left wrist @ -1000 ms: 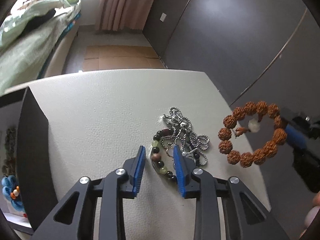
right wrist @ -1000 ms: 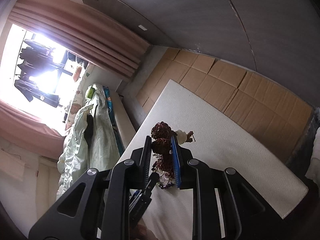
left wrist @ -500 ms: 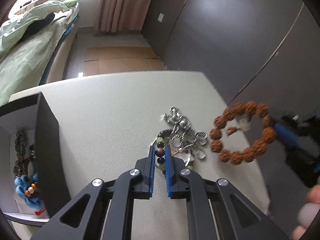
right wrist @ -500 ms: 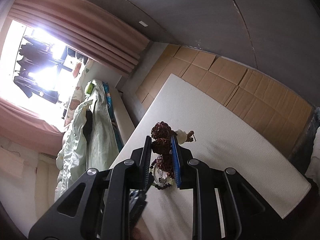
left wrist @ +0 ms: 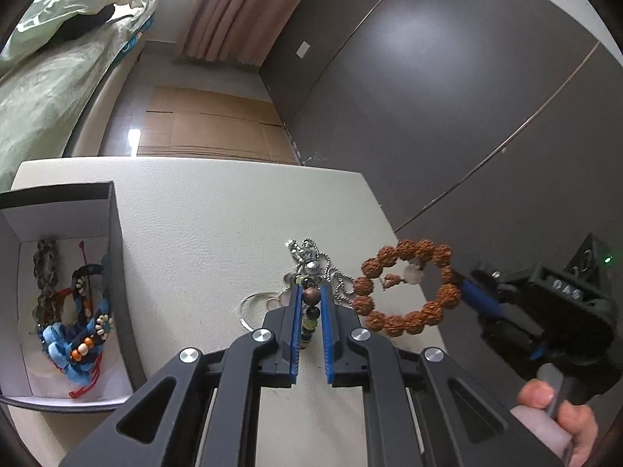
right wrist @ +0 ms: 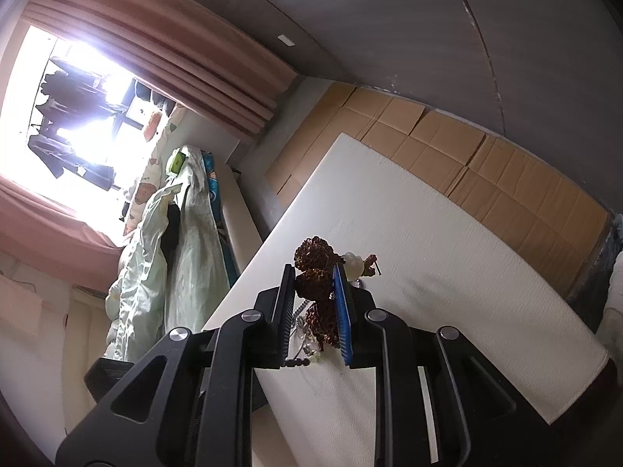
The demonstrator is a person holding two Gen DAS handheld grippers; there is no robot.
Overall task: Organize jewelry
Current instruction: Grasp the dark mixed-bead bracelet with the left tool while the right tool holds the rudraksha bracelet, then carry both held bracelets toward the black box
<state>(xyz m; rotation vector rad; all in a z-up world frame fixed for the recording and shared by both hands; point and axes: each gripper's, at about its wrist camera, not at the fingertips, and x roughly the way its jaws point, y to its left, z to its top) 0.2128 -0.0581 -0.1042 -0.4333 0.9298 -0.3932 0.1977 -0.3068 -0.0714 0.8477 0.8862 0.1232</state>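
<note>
My left gripper (left wrist: 310,296) is shut on a bracelet of dark, brown and green beads (left wrist: 310,313), lifted a little off the white table (left wrist: 202,233). A silver chain with a pendant (left wrist: 309,262) lies in a heap just beyond the blue pads. To the right, my right gripper (left wrist: 457,287) holds a ring of knobbly brown seed beads (left wrist: 403,287) in the air over the table's right edge. In the right wrist view the same brown seed bracelet (right wrist: 314,276) sits pinched between the jaws of the right gripper (right wrist: 313,276).
An open box (left wrist: 113,257) with a dark rim stands at the table's left and holds several bracelets (left wrist: 74,311). A hand (left wrist: 553,420) grips the right tool's handle. Beyond the table are cardboard sheets (left wrist: 202,124) on the floor, a bed (left wrist: 46,78) and a dark wall.
My left gripper closed on the mixed-bead bracelet and rose with it, pulling back so the box came further into view. The right gripper kept still with the brown bracelet.
</note>
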